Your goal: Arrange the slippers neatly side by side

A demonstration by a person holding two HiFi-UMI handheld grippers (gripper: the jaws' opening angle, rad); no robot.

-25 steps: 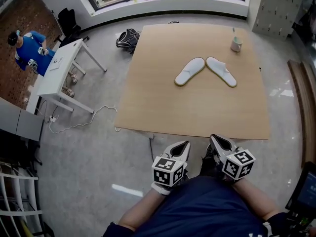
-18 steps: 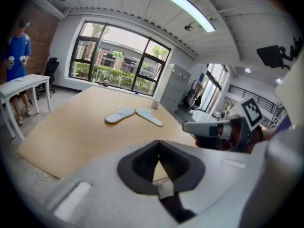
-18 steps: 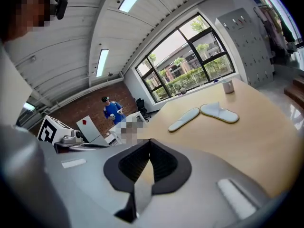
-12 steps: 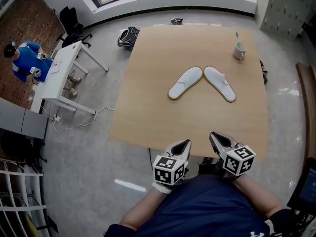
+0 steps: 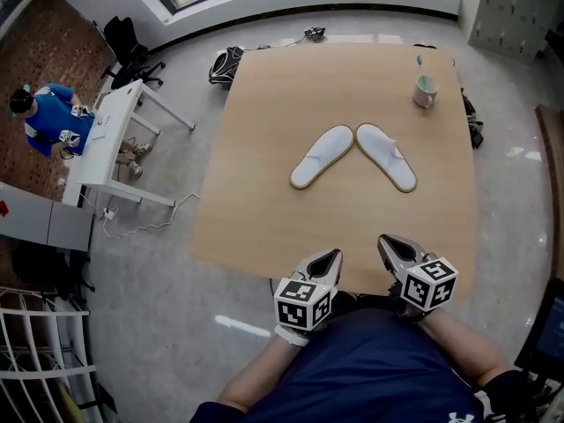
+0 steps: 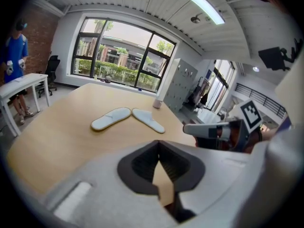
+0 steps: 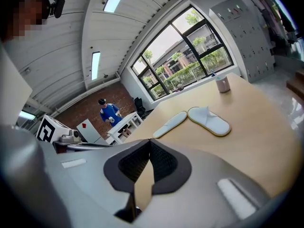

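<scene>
Slippers (image 5: 322, 157) well beyond left hand-held gripper (image 5: 332, 256) and right hand-held gripper (image 5: 386, 241), both pressed together, empty.

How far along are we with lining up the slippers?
Nothing looks done: the left slipper and right slipper lie in a V on the table, far ends close, near ends splayed. Nothing in hand: the left gripper and right gripper are shut and empty at the near edge. Remaining: set both parallel.

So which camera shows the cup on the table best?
The head view: the cup is seen from above, sharp, near the table's far right corner, with a thin stick standing in it. The right gripper view shows it small, from the side; the left gripper view shows only a tiny blurred shape.
</scene>
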